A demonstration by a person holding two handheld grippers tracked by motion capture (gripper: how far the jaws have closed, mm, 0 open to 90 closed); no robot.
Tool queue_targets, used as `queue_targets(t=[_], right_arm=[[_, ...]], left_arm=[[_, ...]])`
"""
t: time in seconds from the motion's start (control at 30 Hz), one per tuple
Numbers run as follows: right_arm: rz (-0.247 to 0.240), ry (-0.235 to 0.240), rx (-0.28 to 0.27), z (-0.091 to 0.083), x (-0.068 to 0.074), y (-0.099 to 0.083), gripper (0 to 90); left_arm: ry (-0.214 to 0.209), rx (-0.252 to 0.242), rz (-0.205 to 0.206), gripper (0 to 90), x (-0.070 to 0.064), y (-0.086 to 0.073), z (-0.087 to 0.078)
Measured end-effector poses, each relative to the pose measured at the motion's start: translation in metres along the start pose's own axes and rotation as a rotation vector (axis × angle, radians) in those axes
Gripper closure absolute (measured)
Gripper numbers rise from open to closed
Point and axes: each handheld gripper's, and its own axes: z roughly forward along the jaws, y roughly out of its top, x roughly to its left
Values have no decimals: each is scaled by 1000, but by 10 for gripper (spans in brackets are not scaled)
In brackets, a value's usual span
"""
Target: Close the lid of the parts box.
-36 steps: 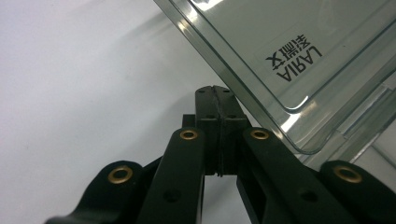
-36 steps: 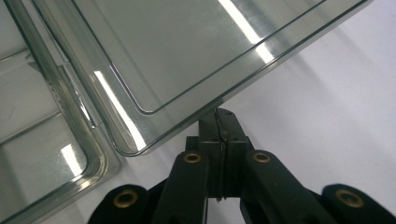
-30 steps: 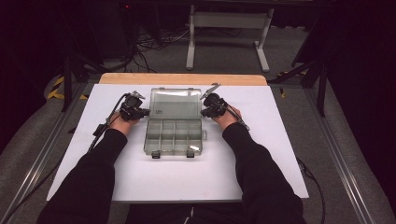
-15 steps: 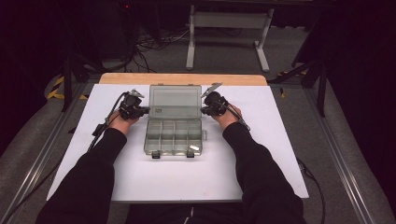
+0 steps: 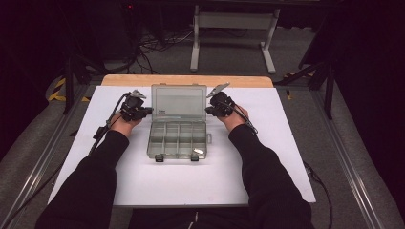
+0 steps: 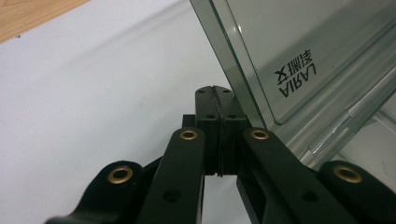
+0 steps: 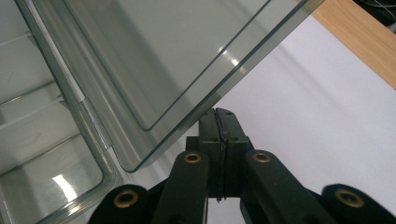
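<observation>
Two sets of tongs, left tongs point(image 5: 150, 110) and right tongs point(image 5: 208, 109), both closed empty, flank the organizer box's raised lid point(image 5: 179, 101) on the white surface point(image 5: 286, 143).

I see a white tabletop point(image 5: 181, 181) with a strip of bare wood point(image 5: 186, 80) along its far edge. Grey carpeted floor point(image 5: 229, 52) beyond it, with a white metal stand point(image 5: 232, 21) on two feet and a tangle of black cables point(image 5: 153, 43) to its left. Yellow-black hazard tape point(image 5: 58, 89) on the floor at left. Metal rails point(image 5: 33, 162) run along both sides of the tabletop.
</observation>
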Motion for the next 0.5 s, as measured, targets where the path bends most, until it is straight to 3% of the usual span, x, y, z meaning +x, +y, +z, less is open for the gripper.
queue_targets(t=[0.5], right_arm=[[-6,6,-34,-10,2,3,900]], left_arm=[[-22,-11,10,898,-2,2,-10]])
